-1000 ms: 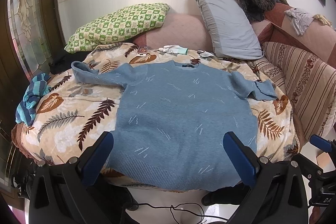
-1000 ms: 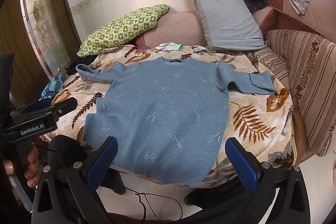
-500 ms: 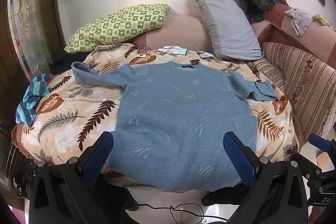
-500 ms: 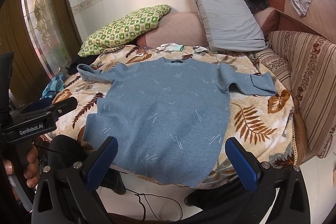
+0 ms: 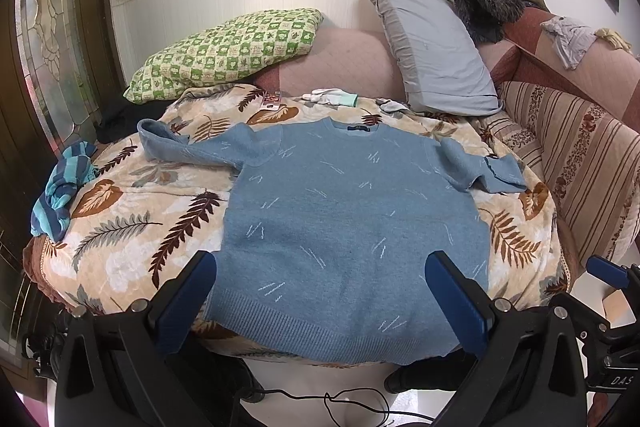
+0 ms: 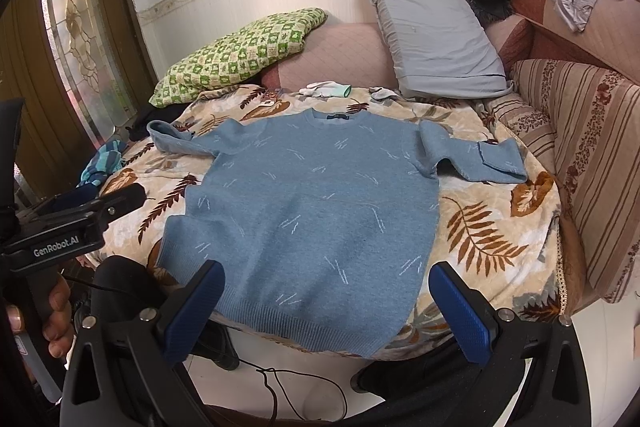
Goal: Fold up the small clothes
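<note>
A light blue knit sweater (image 5: 344, 219) lies spread flat, front up, on a leaf-print bed cover (image 5: 132, 227); it also shows in the right wrist view (image 6: 312, 203). Its hem hangs over the near edge. Both sleeves stretch out sideways, and the right cuff (image 6: 500, 163) is folded back. My left gripper (image 5: 320, 291) is open and empty, hovering over the hem. My right gripper (image 6: 326, 299) is open and empty, over the hem's right part. The left gripper's body (image 6: 68, 227) shows at the left of the right wrist view.
A striped blue cloth (image 5: 64, 187) lies at the bed's left edge. Small white socks (image 5: 332, 97) lie past the collar. A green checked pillow (image 5: 228, 51) and a grey pillow (image 5: 436, 51) lean at the back. A striped sofa (image 5: 580, 163) stands on the right. Cables (image 6: 288, 383) lie on the floor.
Both views have shifted only slightly; the sweater has not moved and both grippers stay open.
</note>
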{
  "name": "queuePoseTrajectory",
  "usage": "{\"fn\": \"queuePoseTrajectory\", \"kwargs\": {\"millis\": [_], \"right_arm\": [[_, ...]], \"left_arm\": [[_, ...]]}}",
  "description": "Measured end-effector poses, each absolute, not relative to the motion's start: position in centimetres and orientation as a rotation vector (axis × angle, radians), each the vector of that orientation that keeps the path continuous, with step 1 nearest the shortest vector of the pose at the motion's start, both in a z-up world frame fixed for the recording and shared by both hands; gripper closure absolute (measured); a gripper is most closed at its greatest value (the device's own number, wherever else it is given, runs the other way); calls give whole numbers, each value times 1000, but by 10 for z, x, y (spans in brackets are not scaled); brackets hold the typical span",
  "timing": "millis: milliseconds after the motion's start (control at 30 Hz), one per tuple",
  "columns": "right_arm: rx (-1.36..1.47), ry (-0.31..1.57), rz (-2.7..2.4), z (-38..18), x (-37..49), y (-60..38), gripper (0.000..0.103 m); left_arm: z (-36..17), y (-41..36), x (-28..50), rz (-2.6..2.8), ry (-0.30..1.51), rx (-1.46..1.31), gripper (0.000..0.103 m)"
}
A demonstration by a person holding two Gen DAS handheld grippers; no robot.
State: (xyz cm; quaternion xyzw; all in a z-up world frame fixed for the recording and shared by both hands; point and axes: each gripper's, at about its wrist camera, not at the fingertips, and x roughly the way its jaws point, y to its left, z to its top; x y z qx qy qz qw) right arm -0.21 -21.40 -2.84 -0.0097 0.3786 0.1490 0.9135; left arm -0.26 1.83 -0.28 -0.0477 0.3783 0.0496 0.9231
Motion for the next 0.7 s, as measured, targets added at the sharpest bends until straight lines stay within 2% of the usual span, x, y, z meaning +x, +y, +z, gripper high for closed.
{"fn": "queuePoseTrajectory", "kwargs": {"millis": [267,400,500,700], "right_arm": [[-20,784,304,-31,-2,-214,0],[25,798,317,-37,5,-221,0],[163,812,344,-45,23,-245,0],[742,859,269,-104,111,-364,0]], "left_arm": [[-6,19,-3,101,782,-107,0],[-5,43,-1,96,752,-213,0],[-9,83,11,136,752,-349,0],[-55,175,47,331,845,-541,0]]}}
